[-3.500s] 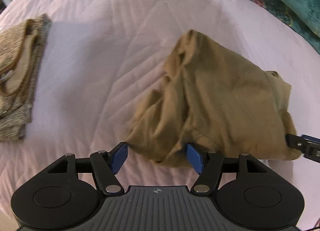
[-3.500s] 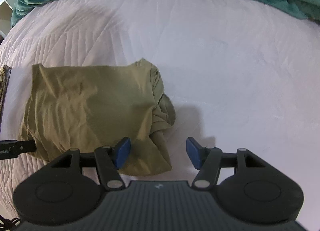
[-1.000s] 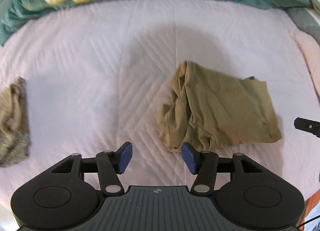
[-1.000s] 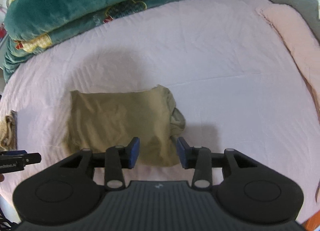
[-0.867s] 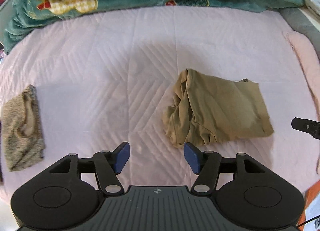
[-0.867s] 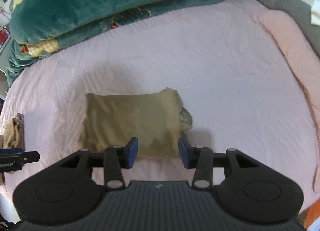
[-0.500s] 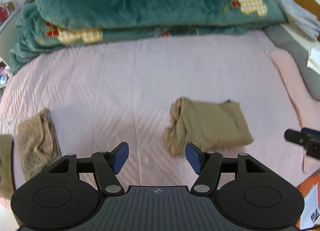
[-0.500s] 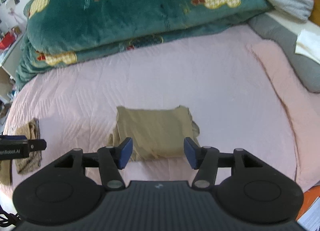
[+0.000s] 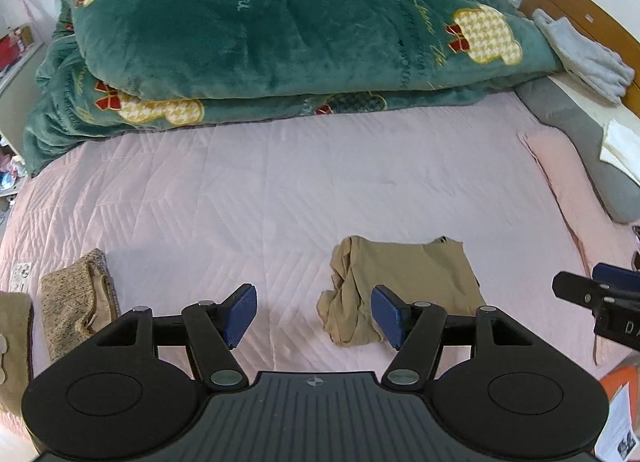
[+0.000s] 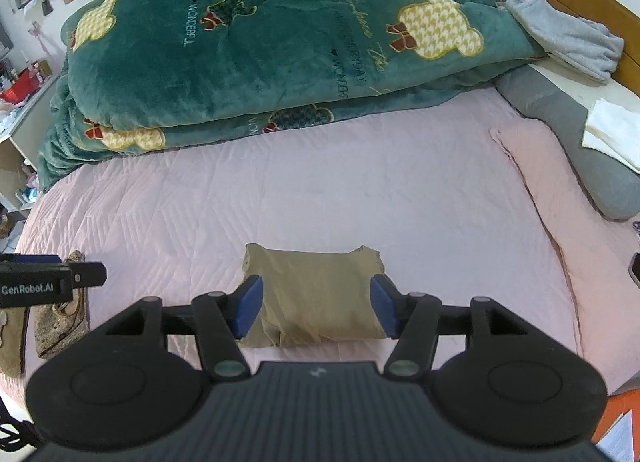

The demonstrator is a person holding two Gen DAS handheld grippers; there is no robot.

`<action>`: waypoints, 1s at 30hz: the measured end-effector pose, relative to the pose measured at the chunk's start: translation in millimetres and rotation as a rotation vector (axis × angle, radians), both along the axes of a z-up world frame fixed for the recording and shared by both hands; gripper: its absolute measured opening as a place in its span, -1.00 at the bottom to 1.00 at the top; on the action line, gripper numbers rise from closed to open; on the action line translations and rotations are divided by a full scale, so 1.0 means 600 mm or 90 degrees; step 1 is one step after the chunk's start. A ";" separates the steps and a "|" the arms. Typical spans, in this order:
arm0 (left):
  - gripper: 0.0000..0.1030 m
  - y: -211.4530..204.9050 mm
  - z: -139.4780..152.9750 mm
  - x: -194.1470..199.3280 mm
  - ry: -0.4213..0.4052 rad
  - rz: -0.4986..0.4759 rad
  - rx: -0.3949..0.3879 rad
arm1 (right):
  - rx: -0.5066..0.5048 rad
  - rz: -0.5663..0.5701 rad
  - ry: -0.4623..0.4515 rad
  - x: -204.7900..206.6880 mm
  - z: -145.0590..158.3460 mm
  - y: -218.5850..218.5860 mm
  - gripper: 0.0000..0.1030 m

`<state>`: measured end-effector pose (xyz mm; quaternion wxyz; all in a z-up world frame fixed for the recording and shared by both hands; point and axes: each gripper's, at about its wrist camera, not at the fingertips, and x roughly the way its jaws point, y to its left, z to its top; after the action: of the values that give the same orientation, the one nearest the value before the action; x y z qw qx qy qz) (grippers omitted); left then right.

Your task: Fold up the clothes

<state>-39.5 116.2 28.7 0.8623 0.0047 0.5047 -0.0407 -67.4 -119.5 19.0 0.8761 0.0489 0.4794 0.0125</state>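
Note:
A folded tan garment (image 9: pixel 404 278) lies on the pink quilted bed (image 9: pixel 260 197); it also shows in the right wrist view (image 10: pixel 316 294). My left gripper (image 9: pixel 314 316) is open and empty, held well above the bed, to the left of the garment. My right gripper (image 10: pixel 316 308) is open and empty, high above the garment's near edge. A folded speckled brown knit (image 9: pixel 76 306) lies at the bed's left edge; it also shows in the right wrist view (image 10: pixel 60 326), partly behind the left gripper's body.
A thick green blanket (image 9: pixel 280 33) is piled along the bed's far side. A grey bolster (image 10: pixel 568 133) and a pink folded cover (image 10: pixel 560 197) lie on the right. Another beige piece (image 9: pixel 14 346) lies at the far left edge. Papers (image 9: pixel 618 426) lie at the lower right.
Both grippers have risen and pulled back from the tan garment, which now looks small and far below. Both stay open. The garment lies folded and unmoved.

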 end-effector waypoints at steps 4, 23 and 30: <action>0.27 -0.011 0.000 0.006 0.000 0.010 0.006 | 0.000 0.018 -0.001 0.009 0.000 -0.001 0.16; 0.28 -0.082 -0.036 0.008 0.039 0.098 0.032 | 0.020 0.095 0.008 0.065 -0.033 -0.084 0.16; 0.28 -0.098 -0.045 0.006 0.048 0.124 0.046 | 0.027 0.122 0.009 0.082 -0.049 -0.109 0.16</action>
<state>-36.1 57.3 1.7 0.8420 -0.0147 0.5357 0.0615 -18.1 -184.8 -10.4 0.8664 0.0218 0.4875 0.1058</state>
